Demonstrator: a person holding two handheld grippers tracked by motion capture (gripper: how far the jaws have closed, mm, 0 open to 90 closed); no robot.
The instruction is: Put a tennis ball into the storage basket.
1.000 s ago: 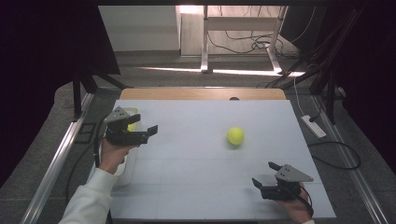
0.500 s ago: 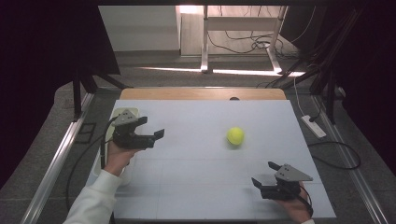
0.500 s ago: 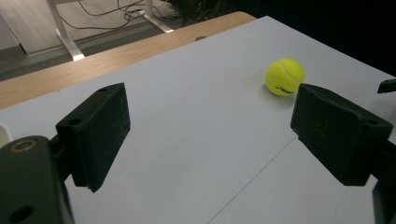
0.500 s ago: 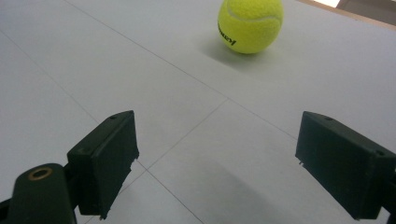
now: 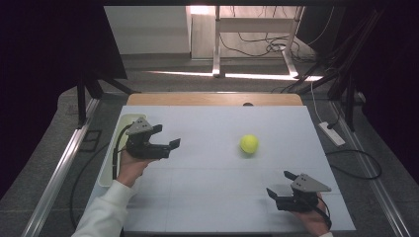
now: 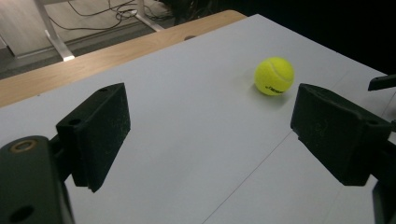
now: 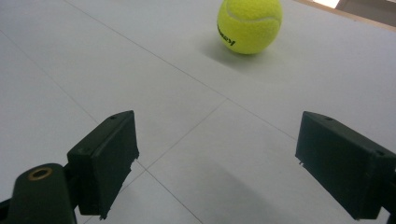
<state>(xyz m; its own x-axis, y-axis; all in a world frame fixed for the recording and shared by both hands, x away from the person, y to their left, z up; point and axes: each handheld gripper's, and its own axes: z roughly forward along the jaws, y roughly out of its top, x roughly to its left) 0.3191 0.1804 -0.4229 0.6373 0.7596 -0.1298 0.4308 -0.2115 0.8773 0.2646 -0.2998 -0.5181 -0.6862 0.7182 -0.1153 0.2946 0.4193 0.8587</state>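
High view: pale grey flat worktop (image 5: pixel 197 197); fuzzy yellow-green tennis ball (image 5: pixel 249 144) resting free, ahead of the left hand-held gripper (image 5: pixel 167 147) and ahead of the right hand-held gripper (image 5: pixel 275 196), touching neither. Both sets of jaws stand wide apart, nothing between them. Risk, as I judge it: a round ball nudged by one jaw would roll away. White oblong tray (image 5: pixel 114 148) sits just behind the left hand-held gripper. Right gripper view: black lettering on the ball, too small from above.
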